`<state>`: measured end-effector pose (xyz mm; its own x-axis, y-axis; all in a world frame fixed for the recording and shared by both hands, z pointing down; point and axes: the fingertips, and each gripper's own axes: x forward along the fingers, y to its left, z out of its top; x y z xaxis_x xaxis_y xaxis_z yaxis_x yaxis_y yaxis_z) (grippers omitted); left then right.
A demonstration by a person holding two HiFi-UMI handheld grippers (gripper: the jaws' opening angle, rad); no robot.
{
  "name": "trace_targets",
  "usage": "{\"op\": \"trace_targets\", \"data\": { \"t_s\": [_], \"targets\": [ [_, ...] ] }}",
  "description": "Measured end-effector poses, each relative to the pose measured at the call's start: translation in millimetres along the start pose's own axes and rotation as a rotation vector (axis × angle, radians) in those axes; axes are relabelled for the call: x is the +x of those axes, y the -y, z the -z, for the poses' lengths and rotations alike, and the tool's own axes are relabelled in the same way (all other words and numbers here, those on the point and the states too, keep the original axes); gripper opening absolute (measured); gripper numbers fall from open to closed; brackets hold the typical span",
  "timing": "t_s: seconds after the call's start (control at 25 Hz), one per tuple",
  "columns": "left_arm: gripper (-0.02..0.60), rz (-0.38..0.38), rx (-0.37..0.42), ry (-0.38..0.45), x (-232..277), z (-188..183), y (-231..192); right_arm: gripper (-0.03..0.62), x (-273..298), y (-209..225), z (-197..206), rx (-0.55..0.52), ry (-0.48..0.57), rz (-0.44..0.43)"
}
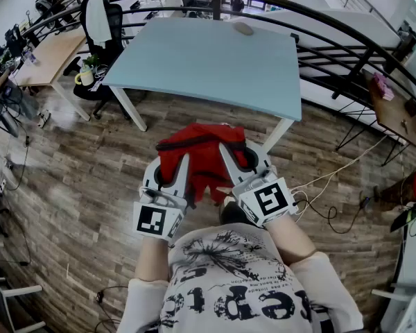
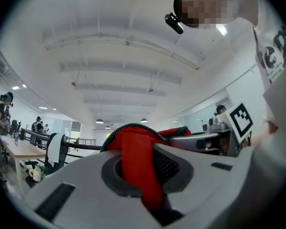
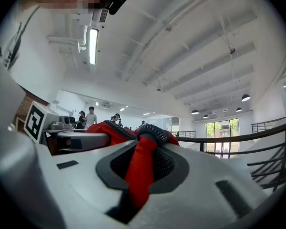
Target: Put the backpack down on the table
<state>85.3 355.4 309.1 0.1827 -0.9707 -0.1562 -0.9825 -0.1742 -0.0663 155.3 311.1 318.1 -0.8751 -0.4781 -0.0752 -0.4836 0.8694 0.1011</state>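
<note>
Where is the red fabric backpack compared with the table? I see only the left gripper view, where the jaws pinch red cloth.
Observer: In the head view the red fabric backpack hangs over the wooden floor, in front of the light blue table. It is not on the table.
Operator: Does the right gripper hold it too?
Observer: Yes. The right gripper view shows the right gripper shut on the backpack as well.
Operator: Is anything lying on the table top?
Observer: One small greyish round object lies near the far edge.
</note>
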Motion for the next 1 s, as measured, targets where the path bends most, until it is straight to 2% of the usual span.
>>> {"op": "trace_targets", "data": {
  "t_s": [0.4,0.64,1.0],
  "targets": [
    [0.038,-0.005,-0.006,-0.012,-2,4,-2,0.037,2,-2,6,0.002,-0.010,-0.002],
    [0.037,-0.011,-0.016,-0.044,6,17,-9,0.040,12,5,19,0.045,-0.033,0.004],
    [0.038,-0.049,-0.028,-0.087,48,46,-47,0.044,66,37,46,0.086,-0.057,-0.033]
  ]
}}
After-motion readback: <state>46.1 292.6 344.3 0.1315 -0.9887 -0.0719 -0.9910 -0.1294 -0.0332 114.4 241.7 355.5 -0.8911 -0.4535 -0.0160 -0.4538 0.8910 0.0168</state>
